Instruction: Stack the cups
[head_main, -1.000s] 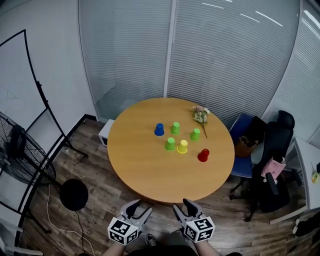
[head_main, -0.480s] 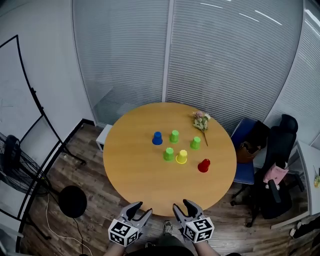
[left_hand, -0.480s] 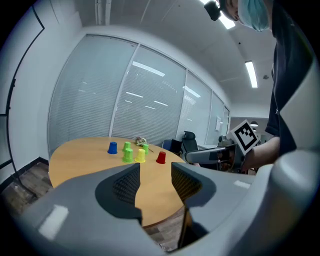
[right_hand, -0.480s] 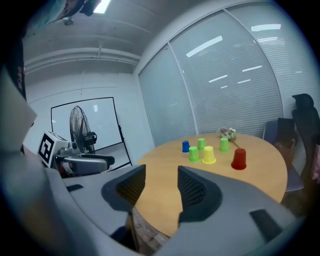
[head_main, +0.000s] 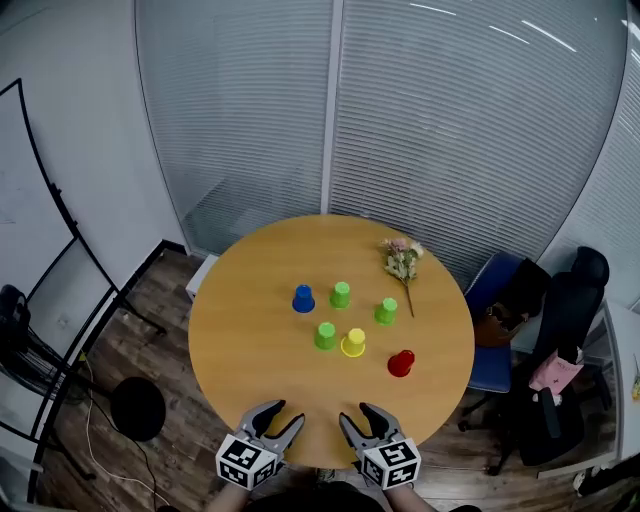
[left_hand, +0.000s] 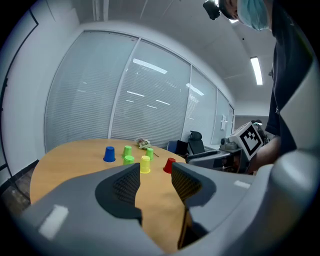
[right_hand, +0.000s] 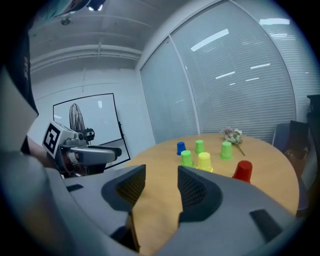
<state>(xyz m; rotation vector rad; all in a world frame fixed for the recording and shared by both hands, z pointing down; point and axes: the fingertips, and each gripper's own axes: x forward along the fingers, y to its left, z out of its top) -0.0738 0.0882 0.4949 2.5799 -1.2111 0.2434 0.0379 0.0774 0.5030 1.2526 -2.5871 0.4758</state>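
Six upside-down cups stand on the round wooden table (head_main: 235, 345): a blue cup (head_main: 303, 298), three green cups (head_main: 340, 294) (head_main: 386, 310) (head_main: 325, 335), a yellow cup (head_main: 353, 342) and a red cup (head_main: 401, 363). My left gripper (head_main: 279, 416) and right gripper (head_main: 360, 416) hover side by side at the table's near edge, well short of the cups, both open and empty. The left gripper view looks between its open jaws (left_hand: 155, 182) at the yellow cup (left_hand: 145, 164) and red cup (left_hand: 169, 165). Beyond the right gripper's own jaws (right_hand: 161, 187) stand the yellow cup (right_hand: 204, 161) and red cup (right_hand: 243, 171).
A small bunch of flowers (head_main: 402, 258) lies at the table's far right. Office chairs (head_main: 560, 310) with bags crowd the right side. A round black stand base (head_main: 138, 408) with a cable sits on the floor at left. A blinds-covered glass wall rises behind the table.
Both grippers and the head camera have advanced toward the table. The fingertips now reach over its near edge, and the cups appear closer. The jaws stand as before.
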